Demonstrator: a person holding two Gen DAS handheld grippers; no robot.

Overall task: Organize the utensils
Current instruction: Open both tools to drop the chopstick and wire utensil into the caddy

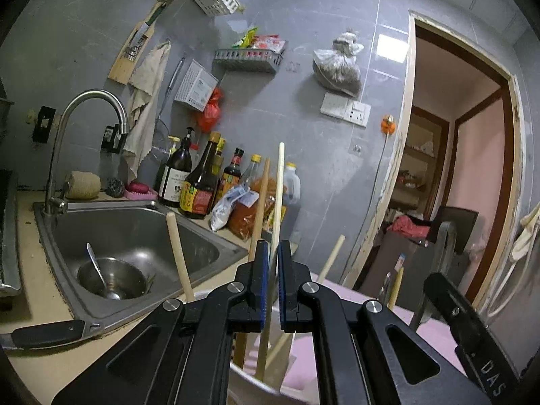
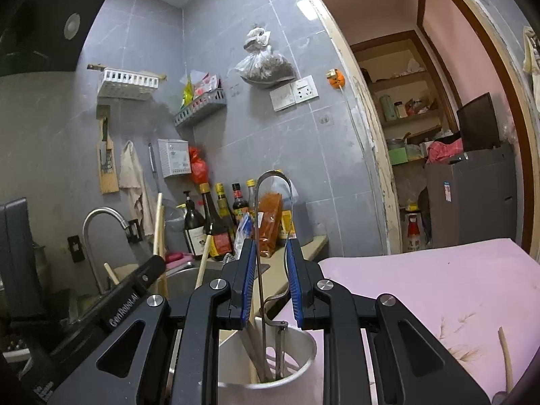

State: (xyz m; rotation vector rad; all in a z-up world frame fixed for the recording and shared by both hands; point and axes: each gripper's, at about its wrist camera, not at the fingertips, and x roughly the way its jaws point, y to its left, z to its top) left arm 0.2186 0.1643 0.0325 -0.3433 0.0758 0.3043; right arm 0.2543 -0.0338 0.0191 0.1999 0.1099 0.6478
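Observation:
My left gripper [image 1: 273, 260] is shut on a pale wooden chopstick [image 1: 279, 182] that stands upright between its blue pads. The chopstick's lower end reaches into a white cup [image 1: 256, 384] holding several wooden sticks [image 1: 179, 253]. In the right wrist view, my right gripper [image 2: 271, 260] is shut on the looped handle of metal tongs [image 2: 273, 182]. Their lower end stands inside the same white cup [image 2: 303, 364]. The cup sits on a pink mat [image 2: 438, 287]. The two grippers are side by side over the cup.
A steel sink [image 1: 135, 229] with a bowl and spoon [image 1: 101, 273] lies left of the cup, under a tap [image 1: 91, 101]. Sauce bottles [image 1: 199, 182] line the wall behind. A black knife handle [image 1: 47, 334] lies at the sink's front. One loose stick [image 2: 504, 354] lies on the mat.

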